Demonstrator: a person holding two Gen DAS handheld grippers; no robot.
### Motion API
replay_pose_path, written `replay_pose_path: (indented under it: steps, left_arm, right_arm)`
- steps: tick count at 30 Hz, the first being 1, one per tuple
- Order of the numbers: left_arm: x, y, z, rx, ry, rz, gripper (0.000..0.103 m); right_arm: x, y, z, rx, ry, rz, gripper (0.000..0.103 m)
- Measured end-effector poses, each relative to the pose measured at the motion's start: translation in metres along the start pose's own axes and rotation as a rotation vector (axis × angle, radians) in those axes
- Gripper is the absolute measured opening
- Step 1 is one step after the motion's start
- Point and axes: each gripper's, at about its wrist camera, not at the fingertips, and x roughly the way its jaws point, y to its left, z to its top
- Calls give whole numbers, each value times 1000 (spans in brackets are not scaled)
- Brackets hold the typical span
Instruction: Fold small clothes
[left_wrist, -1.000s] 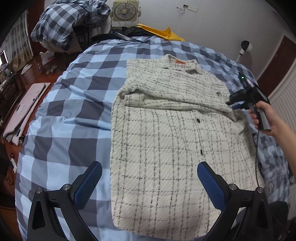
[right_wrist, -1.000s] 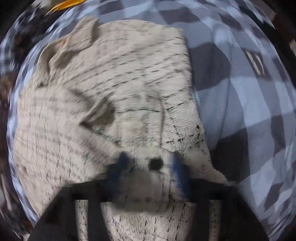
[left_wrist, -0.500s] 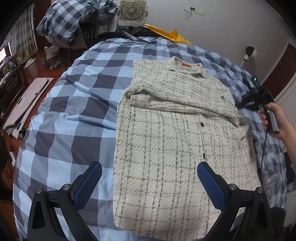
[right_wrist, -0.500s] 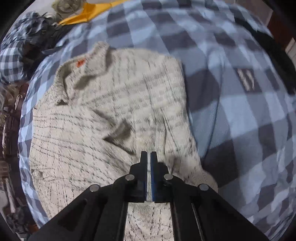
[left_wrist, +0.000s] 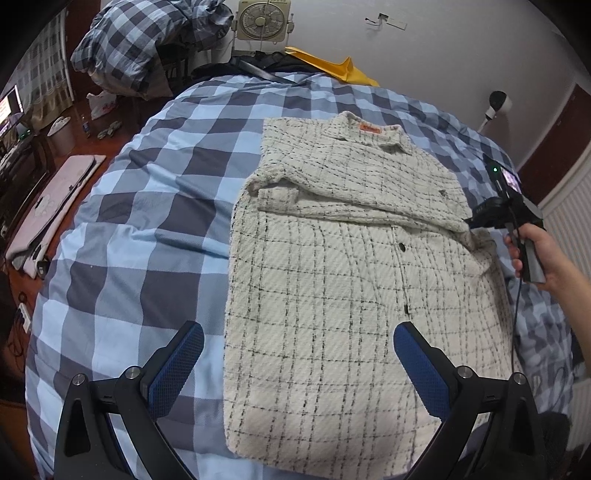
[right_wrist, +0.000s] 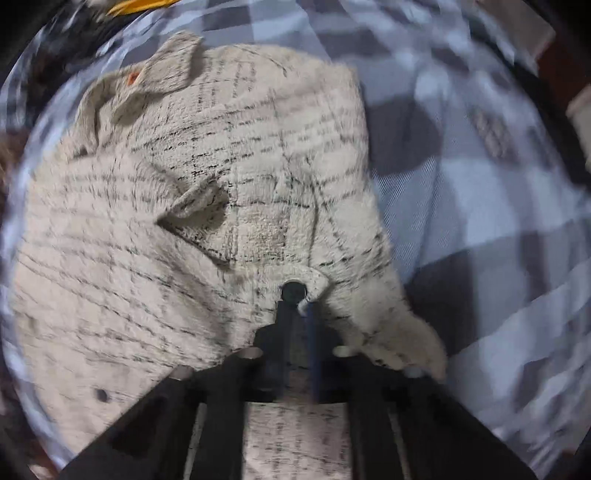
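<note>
Shirt (left_wrist: 332, 258), cream with thin black checks, lies flat and face up on the checked bedspread (left_wrist: 147, 221), collar toward the wall; one sleeve is folded across its chest, which suggests the fold is underway. From the left wrist view, the left gripper (left_wrist: 298, 354) hovers over the shirt's hem with jaws wide apart, holding nothing, probably waiting to take the hem. The right gripper (left_wrist: 476, 221) sits at the shirt's far side edge. From the right wrist view, blurred by motion, the right gripper (right_wrist: 297, 314) has its jaws drawn nearly together on a cuff (right_wrist: 306, 280) beside a dark button (right_wrist: 293, 291), likely to carry that sleeve inward.
</note>
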Motion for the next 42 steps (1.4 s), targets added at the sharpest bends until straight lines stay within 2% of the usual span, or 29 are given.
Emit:
replay_pose_path:
  steps: [2,5,8,12,15,18,19,21,22,23,24,26,28,30,32,34,36,38,41,42]
  left_arm:
    - [-1,0,0,-2,-5,0,103]
    - [-3,0,-1,-3,-11,1,103]
    - [-3,1,-1,-6,-9,1,103]
    - [-2,3,0,-16,-7,-1,103]
    - [0,4,1,-16,-1,-3,103]
    - [-1,4,3,-22,-2,-11,103]
    - [-1,4,3,-24,-4,-14,103]
    - [-3,4,3,-27,-6,-22,103]
    - [-4,4,2,-29,-7,-28,103]
    - [-5,4,2,-31,-9,-35,103]
    - [-5,3,2,-31,-11,-43,103]
    - [-6,1,2,-28,-14,-49,103]
    - [-6,-1,3,-24,-18,-39,103]
    - [-4,1,2,-22,-14,-18,103]
    - [0,5,0,-30,-6,-2,103]
    - [4,11,0,-43,4,10,103]
    - [7,16,0,-54,9,17,103]
    - [10,20,0,-66,18,22,103]
    - [14,25,2,-85,28,14,103]
    - [15,25,2,-89,29,8,103]
  right_arm:
    - [-16,3,1,-18,-53,-26,0]
    - [-49,2,5,-19,-156,7,0]
    - [-73,6,18,-12,-216,50,0]
    - [-85,-6,28,-4,-305,17,0]
    - [-56,-18,33,37,-226,-2,0]
    - [-5,-45,14,171,-13,69,2]
    - [14,-56,3,243,78,119,9]
    - [15,-70,-11,316,81,145,10]
    - [6,-73,-16,338,51,114,11]
    - [-7,-71,-19,341,6,67,19]
    - [-24,-61,-21,313,-49,23,28]
    - [-54,-29,-21,238,-150,18,77]
    - [-74,7,-19,189,-221,64,89]
    - [-86,60,-13,119,-252,160,89]
    - [-82,112,-5,45,-238,235,89]
    - [-69,165,0,-40,-211,250,89]
    - [-47,214,3,-139,-176,205,89]
    - [-20,248,0,-222,-129,118,89]
    - [10,253,-8,-283,-91,13,89]
    - [15,243,-11,-289,-93,12,89]
